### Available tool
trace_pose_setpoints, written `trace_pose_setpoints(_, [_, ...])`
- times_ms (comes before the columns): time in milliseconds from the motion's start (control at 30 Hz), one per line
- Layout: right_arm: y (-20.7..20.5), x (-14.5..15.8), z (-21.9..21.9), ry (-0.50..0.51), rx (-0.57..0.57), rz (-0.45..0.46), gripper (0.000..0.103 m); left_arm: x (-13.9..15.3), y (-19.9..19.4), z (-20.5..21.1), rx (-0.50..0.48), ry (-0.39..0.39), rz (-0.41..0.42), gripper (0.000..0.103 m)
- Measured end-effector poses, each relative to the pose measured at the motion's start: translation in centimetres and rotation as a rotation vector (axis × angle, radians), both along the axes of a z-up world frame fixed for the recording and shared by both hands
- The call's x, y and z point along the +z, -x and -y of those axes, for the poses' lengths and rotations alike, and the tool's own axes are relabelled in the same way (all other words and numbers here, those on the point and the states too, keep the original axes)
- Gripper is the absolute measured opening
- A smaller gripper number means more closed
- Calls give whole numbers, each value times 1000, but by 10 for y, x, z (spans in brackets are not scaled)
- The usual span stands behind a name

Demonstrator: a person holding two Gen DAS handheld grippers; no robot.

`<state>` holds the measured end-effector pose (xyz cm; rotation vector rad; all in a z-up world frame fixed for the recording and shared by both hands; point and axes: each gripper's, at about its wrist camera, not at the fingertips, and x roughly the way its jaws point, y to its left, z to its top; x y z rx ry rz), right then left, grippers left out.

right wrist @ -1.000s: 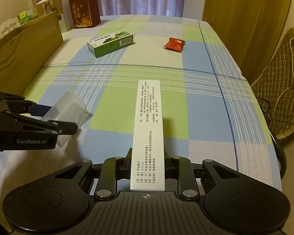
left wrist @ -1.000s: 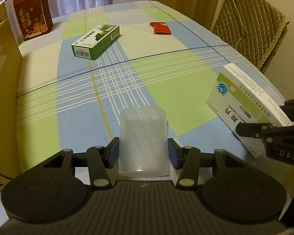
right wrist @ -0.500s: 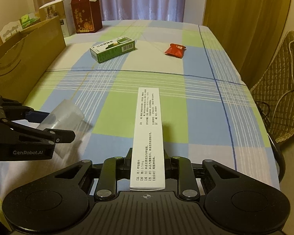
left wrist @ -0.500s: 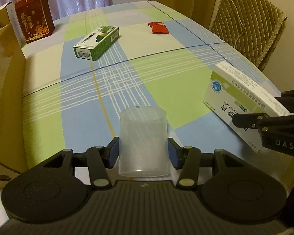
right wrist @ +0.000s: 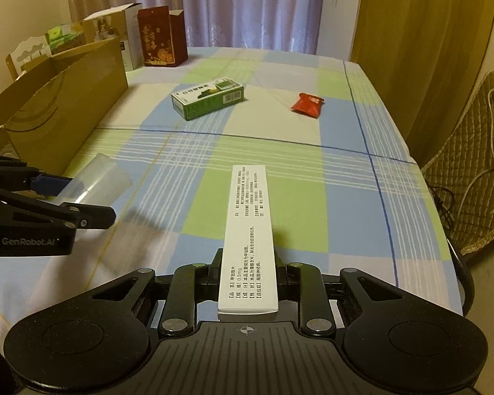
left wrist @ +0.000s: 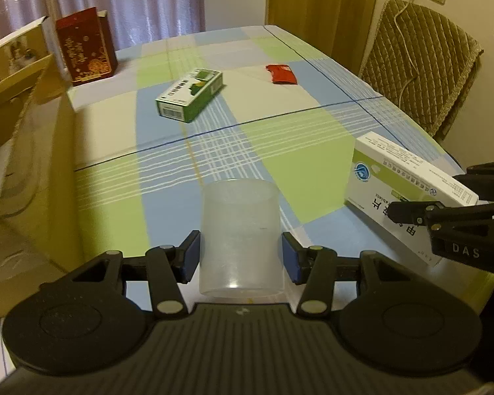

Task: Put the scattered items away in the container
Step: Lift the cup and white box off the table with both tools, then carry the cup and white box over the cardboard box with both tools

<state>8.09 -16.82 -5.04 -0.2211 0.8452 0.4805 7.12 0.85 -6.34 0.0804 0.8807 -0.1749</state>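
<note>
Above the checked cloth [right wrist: 280,125] we note left gripper [left wrist: 241,256] clamping a clear cup [left wrist: 241,230], right gripper [right wrist: 248,271] clamping a white box [right wrist: 248,230]; carton [right wrist: 59,112] stands left.

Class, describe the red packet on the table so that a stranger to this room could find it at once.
Start at the table with the blue, green and white checked cloth. On its far half lie two loose things: a green box and, to its right, the red packet. The packet is the smaller one, flat, crinkled and bright red, lying nearer the table's right edge.
</note>
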Motion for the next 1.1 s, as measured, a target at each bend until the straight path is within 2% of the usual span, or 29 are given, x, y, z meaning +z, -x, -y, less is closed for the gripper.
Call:
trace_pose_setpoints(233, [5, 21, -10, -16, 22, 49, 27, 18, 11, -6, 20, 5, 36, 46])
trace_pose_setpoints(467, [8, 50, -31, -47, 66, 106, 27, 50, 14, -18, 50, 3, 110, 46])
trace_pose_setpoints(733, [20, 79, -66, -106, 143, 148, 27, 88, 22, -45, 99, -21, 191, 46])
trace_pose_setpoints(1100, [32, 111, -117, -150, 254, 207, 27, 120, 44, -96, 194, -63, 249, 46])
